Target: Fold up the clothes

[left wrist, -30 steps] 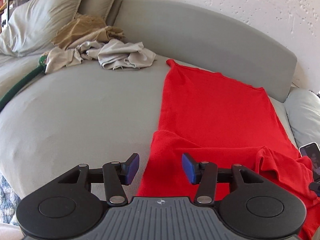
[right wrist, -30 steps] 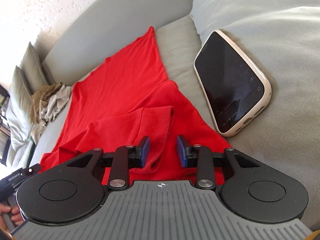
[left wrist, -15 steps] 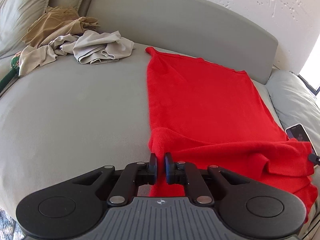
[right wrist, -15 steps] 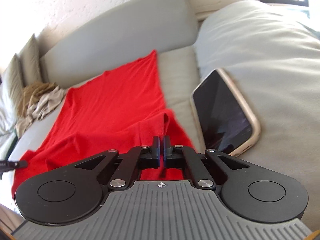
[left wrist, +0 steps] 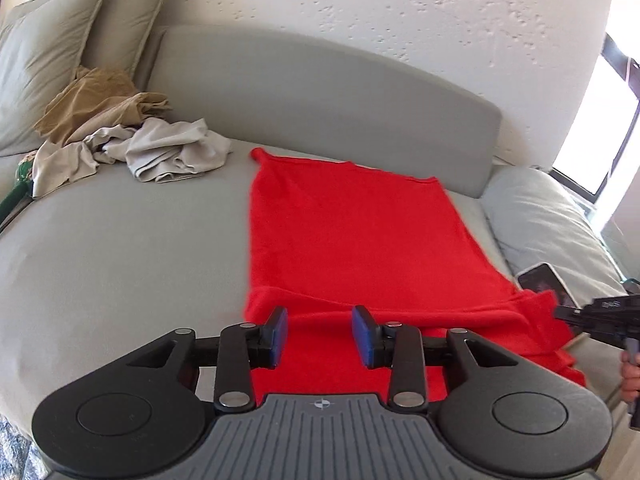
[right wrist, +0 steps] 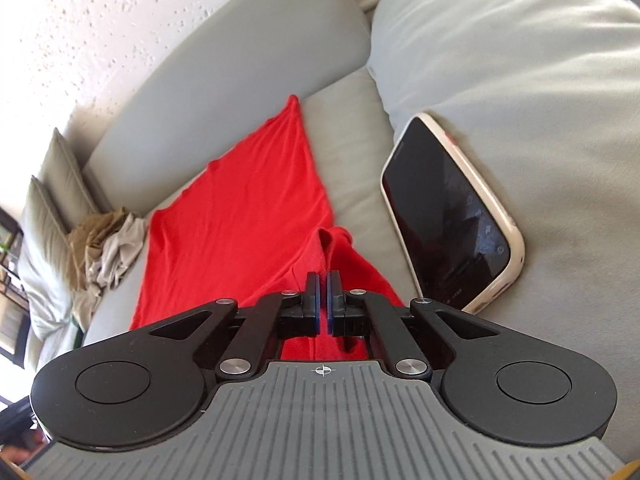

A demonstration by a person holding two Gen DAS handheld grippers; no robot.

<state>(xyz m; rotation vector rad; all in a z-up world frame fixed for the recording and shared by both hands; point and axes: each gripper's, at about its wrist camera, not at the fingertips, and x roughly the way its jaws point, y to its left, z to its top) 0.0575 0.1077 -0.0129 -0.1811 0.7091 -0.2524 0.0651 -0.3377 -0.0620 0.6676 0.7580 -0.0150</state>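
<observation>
The left gripper (left wrist: pixel 319 335) is opening again and letting go of the red cloth (left wrist: pixel 352 240), the right gripper (right wrist: pixel 322 300) is keeping it pinched; the folding is only beginning, a pile (left wrist: pixel 120 136) is waiting

Left gripper (left wrist: pixel 320 334) fingers just opened, nothing between; right gripper (right wrist: pixel 322 304) fingers pinched together.

The red garment (left wrist: pixel 352 232) is matt, slightly fuzzy knit cloth on the sofa's (left wrist: pixel 120 248) smooth grey fabric. Beside it the phone (right wrist: pixel 448 216) shows glossy black glass in a cream plastic case. Beyond the garment, crumpled beige clothes (left wrist: pixel 168 152); behind the sofa, a rough plaster wall (left wrist: pixel 400 20).
</observation>
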